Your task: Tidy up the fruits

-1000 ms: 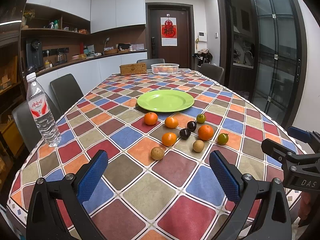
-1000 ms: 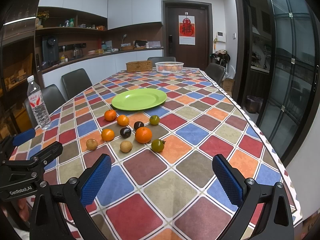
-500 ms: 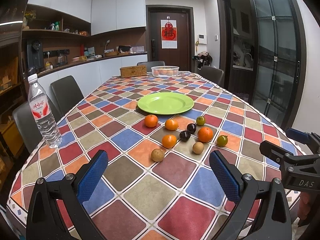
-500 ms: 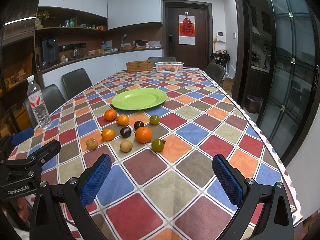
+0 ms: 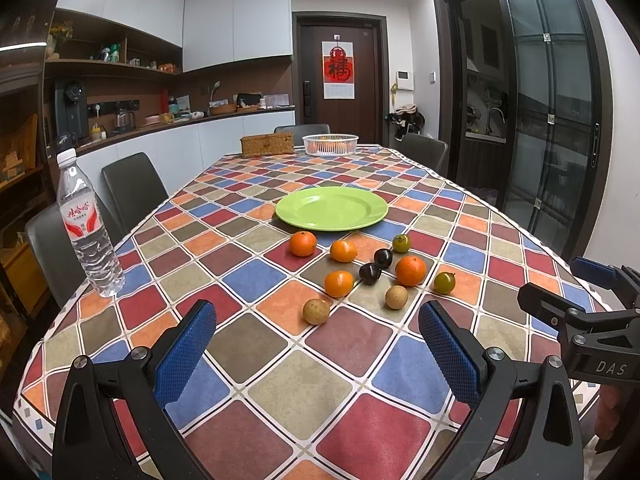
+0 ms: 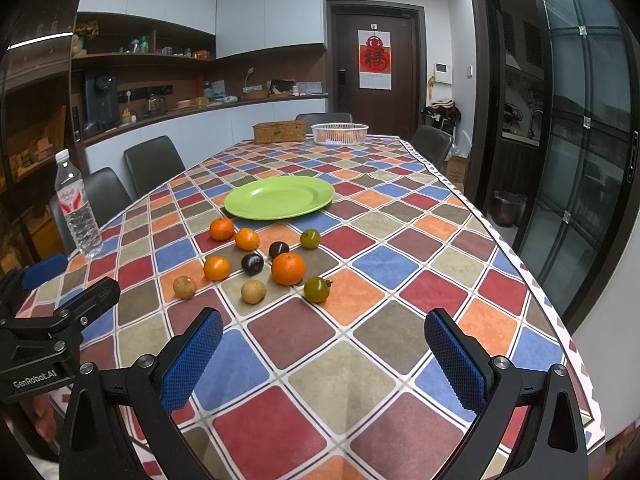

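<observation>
Green and bare, the plate (image 5: 332, 208) has received nothing: the fruits (image 5: 370, 272) are scattered on the tablecloth (image 5: 280, 384) just in front of it, so the whole sorting is judged undone. The left gripper (image 5: 316, 356) and right gripper (image 6: 324, 360) are held spread wide, nothing grasped

White lettering reading "DAS" marks the black body of the right gripper (image 5: 592, 308); "GenRobot.AI" is printed on the left gripper (image 6: 60, 292). A red poster (image 6: 375, 59) on the dark door (image 6: 400, 80) bears the Chinese character "福". The water bottle (image 5: 86, 226) label carries red characters, too small to read.
</observation>
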`<move>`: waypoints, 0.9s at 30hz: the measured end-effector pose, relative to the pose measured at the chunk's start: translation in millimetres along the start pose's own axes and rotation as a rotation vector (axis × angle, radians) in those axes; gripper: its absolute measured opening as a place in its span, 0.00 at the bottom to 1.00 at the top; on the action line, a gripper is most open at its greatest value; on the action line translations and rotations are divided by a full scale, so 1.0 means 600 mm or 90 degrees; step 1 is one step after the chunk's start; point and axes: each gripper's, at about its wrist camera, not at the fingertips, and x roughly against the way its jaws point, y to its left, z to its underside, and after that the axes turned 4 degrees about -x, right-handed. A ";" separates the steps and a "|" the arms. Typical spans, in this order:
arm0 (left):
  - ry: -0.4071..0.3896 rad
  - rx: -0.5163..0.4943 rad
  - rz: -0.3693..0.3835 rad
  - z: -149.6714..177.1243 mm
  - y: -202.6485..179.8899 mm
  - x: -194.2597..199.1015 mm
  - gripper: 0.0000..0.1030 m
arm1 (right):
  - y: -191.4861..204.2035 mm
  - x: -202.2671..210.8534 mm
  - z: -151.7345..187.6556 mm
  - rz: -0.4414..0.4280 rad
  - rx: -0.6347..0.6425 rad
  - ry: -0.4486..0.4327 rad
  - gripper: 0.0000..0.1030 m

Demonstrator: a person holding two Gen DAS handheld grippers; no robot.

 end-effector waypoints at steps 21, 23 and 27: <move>0.000 0.003 -0.005 0.000 0.004 0.002 1.00 | 0.007 -0.002 0.003 0.000 0.006 0.004 0.99; 0.001 0.006 -0.005 0.003 0.008 0.000 1.00 | 0.014 -0.008 0.004 -0.001 0.010 0.006 0.99; 0.007 0.008 -0.004 0.005 0.012 -0.006 1.00 | 0.014 -0.009 0.003 -0.004 0.018 0.014 0.99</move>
